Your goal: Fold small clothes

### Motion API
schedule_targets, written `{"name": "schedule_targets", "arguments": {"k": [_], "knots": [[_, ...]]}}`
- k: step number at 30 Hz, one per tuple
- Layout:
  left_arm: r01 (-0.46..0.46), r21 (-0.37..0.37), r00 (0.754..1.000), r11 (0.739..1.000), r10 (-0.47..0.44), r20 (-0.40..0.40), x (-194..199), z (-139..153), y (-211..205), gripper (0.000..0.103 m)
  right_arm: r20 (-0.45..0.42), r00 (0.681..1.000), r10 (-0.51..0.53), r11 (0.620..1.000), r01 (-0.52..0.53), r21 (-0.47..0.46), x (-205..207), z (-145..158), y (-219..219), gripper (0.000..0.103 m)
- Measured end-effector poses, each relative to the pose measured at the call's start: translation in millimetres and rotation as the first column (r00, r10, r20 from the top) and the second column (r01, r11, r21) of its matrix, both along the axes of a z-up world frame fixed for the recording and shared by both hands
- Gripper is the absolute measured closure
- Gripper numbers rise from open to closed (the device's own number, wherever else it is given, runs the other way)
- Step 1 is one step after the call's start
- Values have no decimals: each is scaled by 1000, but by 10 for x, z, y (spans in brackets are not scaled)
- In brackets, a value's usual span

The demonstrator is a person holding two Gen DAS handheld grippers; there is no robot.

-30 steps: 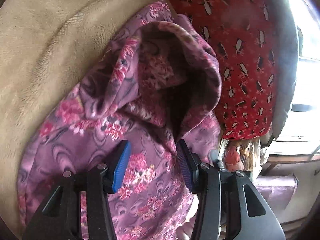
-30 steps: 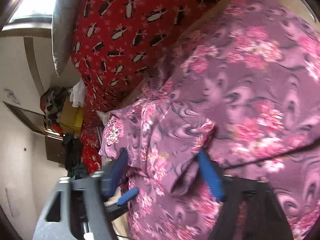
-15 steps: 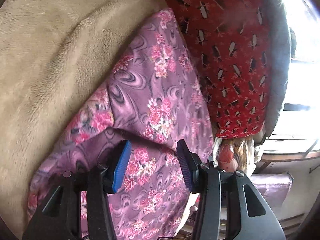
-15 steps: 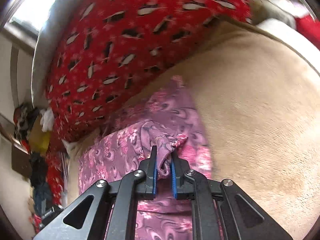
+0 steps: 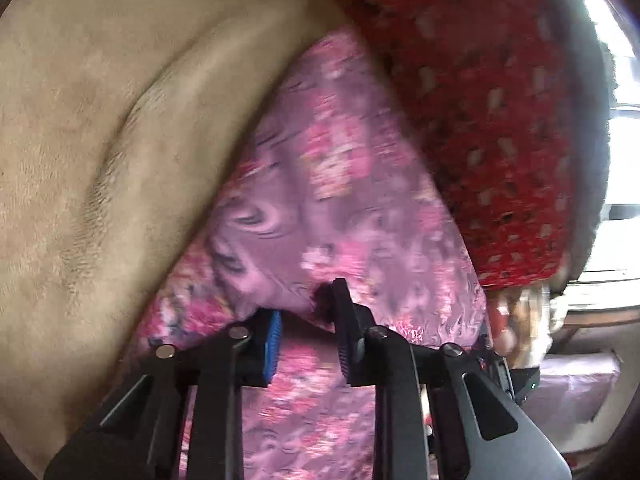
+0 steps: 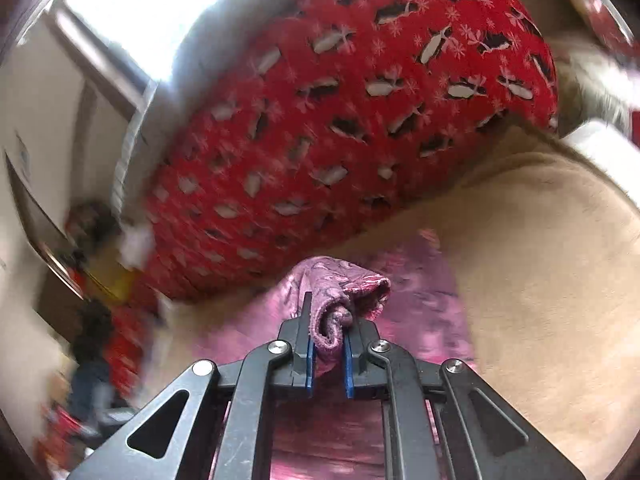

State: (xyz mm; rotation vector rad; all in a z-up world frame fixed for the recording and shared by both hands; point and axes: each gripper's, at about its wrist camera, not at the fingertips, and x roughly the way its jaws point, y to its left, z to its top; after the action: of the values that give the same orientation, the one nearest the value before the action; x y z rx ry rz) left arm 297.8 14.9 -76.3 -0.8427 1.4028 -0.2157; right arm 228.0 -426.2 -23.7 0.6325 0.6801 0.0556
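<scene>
Behind garment [image 5: 340, 208]: red cushion [image 6: 360, 100] (penguin print), beige blanket [image 5: 120, 100].

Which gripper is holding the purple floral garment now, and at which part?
The right gripper pinches a bunched edge of the purple floral garment. The left gripper has been closing on a fold; whether it grips cannot be told.

Beige plush blanket [image 5: 120, 128] is spread as the surface — creased in places. Purple floral garment [image 5: 344, 208] is laid directly on it, touching a red patterned pillow [image 6: 340, 120] at the far edge.
</scene>
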Motion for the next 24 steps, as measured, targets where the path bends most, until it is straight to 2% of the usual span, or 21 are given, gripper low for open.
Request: {"name": "schedule_targets", "arguments": {"k": [1, 2, 3, 4, 5, 6, 8, 9, 10, 11, 13, 14, 15, 17, 20, 24], "knots": [[2, 6, 1000, 1000, -2, -6, -9, -28, 11, 87, -96, 995, 3, 999, -8, -46, 76, -142, 10, 92], [8, 2, 1000, 1000, -8, -3, -24, -14, 19, 87, -238, 971, 19, 997, -37, -68, 162, -372, 10, 90], [27, 1, 1000, 1000, -27, 3, -39, 26, 14, 87, -297, 954, 33, 998, -50, -49, 146, -512, -17, 91], [48, -1, 999, 999, -48, 18, -70, 81, 8, 87, -238, 971, 13, 999, -22, -33, 46, -444, -59, 89], [73, 7, 996, 997, -74, 47, -128, 162, -1, 87, -217, 976, -4, 999, -5, -37, -6, -371, -72, 81], [98, 21, 992, 995, -100, 77, -178, 234, -17, 87, -177, 984, -37, 998, 26, -61, -102, -239, -80, 81], [152, 68, 980, 986, -159, 120, -246, 332, -106, 83, -51, 998, -34, 997, 30, -68, -269, -21, -46, 81], [169, 100, 975, 981, -181, 129, -258, 348, -164, 77, -15, 1000, -22, 997, 21, -76, -318, 28, 3, 78], [185, 145, 971, 972, -204, 125, -246, 328, -232, 71, -28, 1000, -3, 997, 1, -83, -302, 10, 51, 76], [210, 189, 968, 959, -232, 100, -242, 255, -319, 70, -67, 997, 31, 995, -37, -91, -259, -70, 115, 76], [231, 242, 962, 942, -259, 90, -264, 208, -419, 70, -272, 956, 108, 984, -141, -105, -96, -439, 262, 77], [242, 273, 955, 931, -279, 103, -300, 270, -450, 70, -295, 947, 127, 982, -162, -99, -100, -530, 299, 77], [260, 279, 950, 924, -296, 97, -327, 311, -468, 69, -241, 964, 108, 983, -140, -122, -191, -457, 306, 77], [295, 256, 944, 921, -322, 71, -435, 348, -474, 66, -281, 952, 120, 985, -149, -82, -249, -431, 293, 75], [334, 259, 934, 906, -355, 38, -631, 371, -480, 66, -325, 936, 135, 988, -154, -32, -484, -439, 259, 72], [381, 250, 919, 890, -395, 4, -1036, 384, -462, 66, -359, 918, 167, 980, -195, -42, -969, -435, 326, 72]]}}
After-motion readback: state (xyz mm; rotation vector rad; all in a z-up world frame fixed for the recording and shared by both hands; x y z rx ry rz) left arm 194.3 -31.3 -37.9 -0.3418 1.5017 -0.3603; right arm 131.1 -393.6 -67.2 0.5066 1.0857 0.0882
